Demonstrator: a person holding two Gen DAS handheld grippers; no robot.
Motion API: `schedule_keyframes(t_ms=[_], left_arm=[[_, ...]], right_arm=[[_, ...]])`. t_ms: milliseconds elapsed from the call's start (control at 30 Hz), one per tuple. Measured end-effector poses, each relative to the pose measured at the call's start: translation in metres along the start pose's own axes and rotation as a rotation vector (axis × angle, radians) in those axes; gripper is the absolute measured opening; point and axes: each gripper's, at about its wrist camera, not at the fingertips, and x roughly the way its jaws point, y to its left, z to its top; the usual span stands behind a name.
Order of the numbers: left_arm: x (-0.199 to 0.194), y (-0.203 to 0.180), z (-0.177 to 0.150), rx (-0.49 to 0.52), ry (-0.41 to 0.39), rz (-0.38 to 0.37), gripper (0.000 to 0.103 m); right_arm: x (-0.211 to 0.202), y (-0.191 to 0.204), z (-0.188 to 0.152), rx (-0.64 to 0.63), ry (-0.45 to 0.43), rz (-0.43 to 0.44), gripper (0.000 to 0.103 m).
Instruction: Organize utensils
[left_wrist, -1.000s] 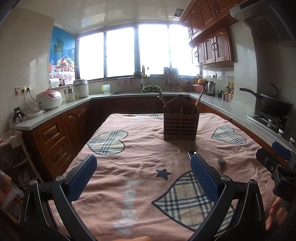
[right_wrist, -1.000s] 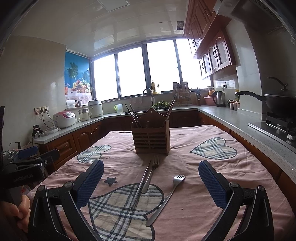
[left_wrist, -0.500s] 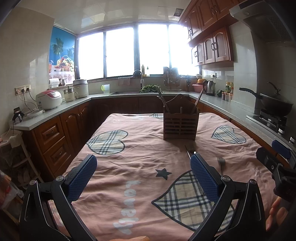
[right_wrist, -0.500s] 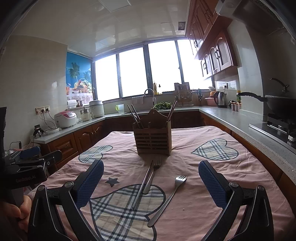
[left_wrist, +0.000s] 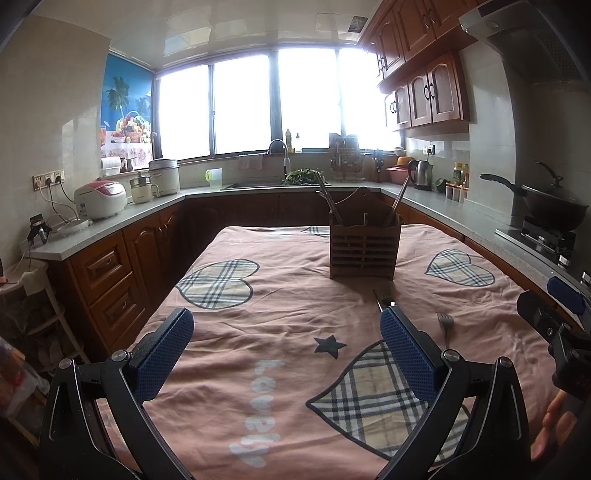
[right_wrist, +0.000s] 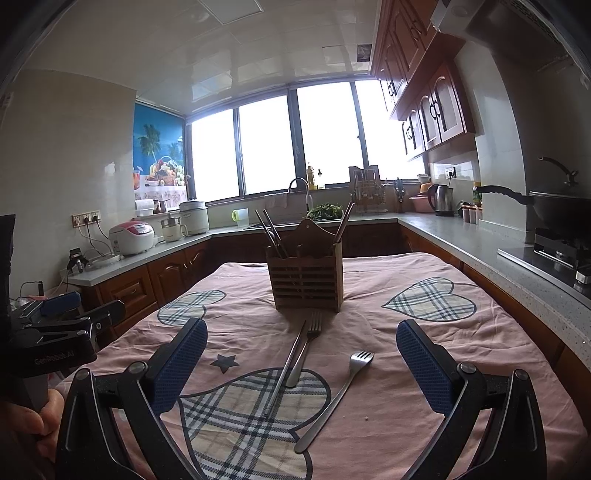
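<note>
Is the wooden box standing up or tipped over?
Standing up. The wooden box sits flat on the pink cloth, with chopsticks poking out.

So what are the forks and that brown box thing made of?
The two shiny silver forks look like polished metal, probably steel: they glint in the light. The brown slatted utensil box looks like wood or bamboo, matte finish.

We see a matt, slightly creased pink cloth (right_wrist: 461, 343), a slatted brown wooden holder (right_wrist: 304, 282), shiny smooth metal forks (right_wrist: 334, 397), and rough, dotted blue pads (right_wrist: 423, 371) on matt black gripper arms.
</note>
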Motion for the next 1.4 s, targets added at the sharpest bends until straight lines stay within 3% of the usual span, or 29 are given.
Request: schedule_keyframes(t_ms=[1400], left_arm=[[0.021,-0.007,0.003,0.004,0.032,-0.021,0.103]], right_arm=[[0.017,-0.008,0.001,0.014,0.035,0.014,0.103]])
